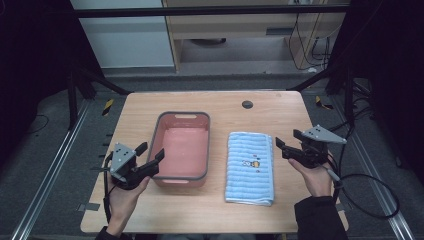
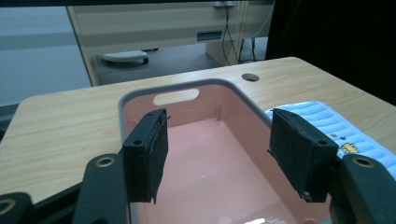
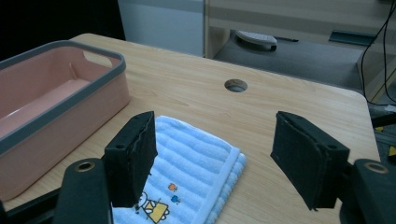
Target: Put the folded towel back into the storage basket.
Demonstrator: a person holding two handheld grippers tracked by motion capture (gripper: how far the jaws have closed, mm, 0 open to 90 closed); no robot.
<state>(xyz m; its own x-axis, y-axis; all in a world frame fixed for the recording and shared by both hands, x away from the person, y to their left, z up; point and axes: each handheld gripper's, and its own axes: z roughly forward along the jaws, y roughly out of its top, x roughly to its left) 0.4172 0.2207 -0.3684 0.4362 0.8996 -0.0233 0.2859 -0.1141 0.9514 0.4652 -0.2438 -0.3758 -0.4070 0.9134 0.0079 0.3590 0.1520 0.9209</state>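
Black left tongs [image 1: 150, 154] agape beside pink basin [image 1: 166, 176], right tongs [image 1: 288, 143] near towel [image 1: 250, 172].

A round cable hole [image 1: 247, 104] sits near the far edge of the wooden table [image 1: 280, 107], beyond it a pale cabinet [image 1: 240, 25]

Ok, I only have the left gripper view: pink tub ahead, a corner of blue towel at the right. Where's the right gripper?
Observer: The right gripper is just off the towel's right edge, fingers open, holding nothing.
Operator: Is the towel spread out or folded?
Observer: Folded into a long rectangle, flat on the table, beside the tub but apart from it.
Operator: And where is my gripper against the tub?
Observer: The left gripper is at the tub's near left corner, fingers open.
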